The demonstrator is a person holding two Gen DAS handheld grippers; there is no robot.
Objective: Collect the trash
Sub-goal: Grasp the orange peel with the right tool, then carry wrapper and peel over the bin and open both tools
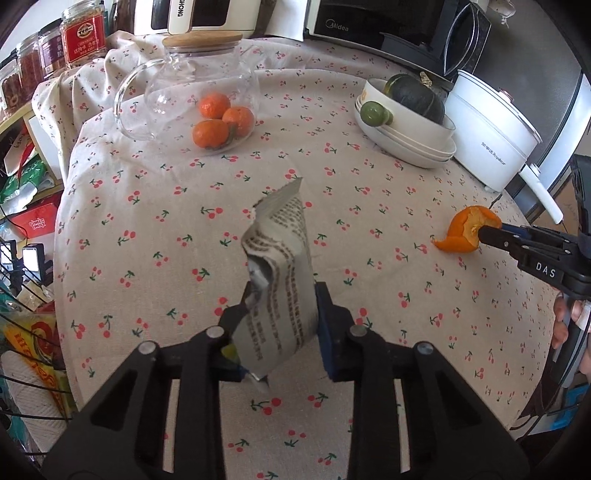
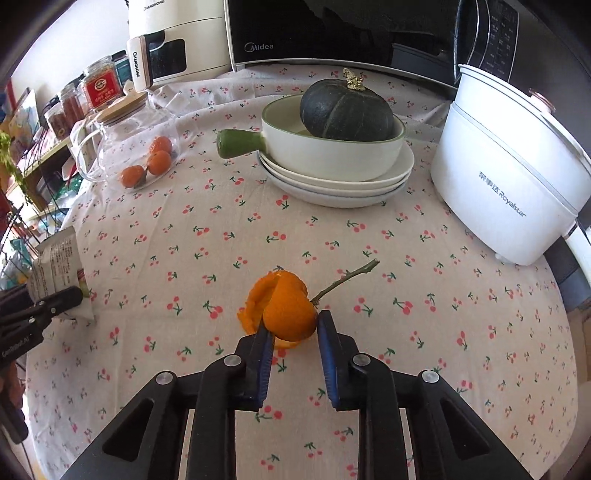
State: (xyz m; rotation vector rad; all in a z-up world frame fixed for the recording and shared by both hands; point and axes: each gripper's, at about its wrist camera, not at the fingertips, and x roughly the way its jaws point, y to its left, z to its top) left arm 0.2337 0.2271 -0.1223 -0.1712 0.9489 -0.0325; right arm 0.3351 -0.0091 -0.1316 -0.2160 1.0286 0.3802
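My left gripper (image 1: 282, 295) is shut on a crumpled grey printed wrapper (image 1: 280, 266) and holds it upright above the cherry-print tablecloth (image 1: 166, 229). The wrapper also shows in the right wrist view (image 2: 57, 266) at the far left. My right gripper (image 2: 291, 321) has its jaws around an orange peel (image 2: 284, 306) with a thin stem, pinching it between the blue pads. From the left wrist view the peel (image 1: 465, 229) is at the right, at the tips of the right gripper (image 1: 484, 230).
A glass jug (image 1: 192, 92) and three tangerines (image 1: 221, 122) stand at the back left. Stacked white dishes (image 2: 336, 170) hold a dark green squash (image 2: 345, 110). A white electric pot (image 2: 506, 177) stands at the right, a microwave (image 2: 332, 33) behind. Shelves are left of the table.
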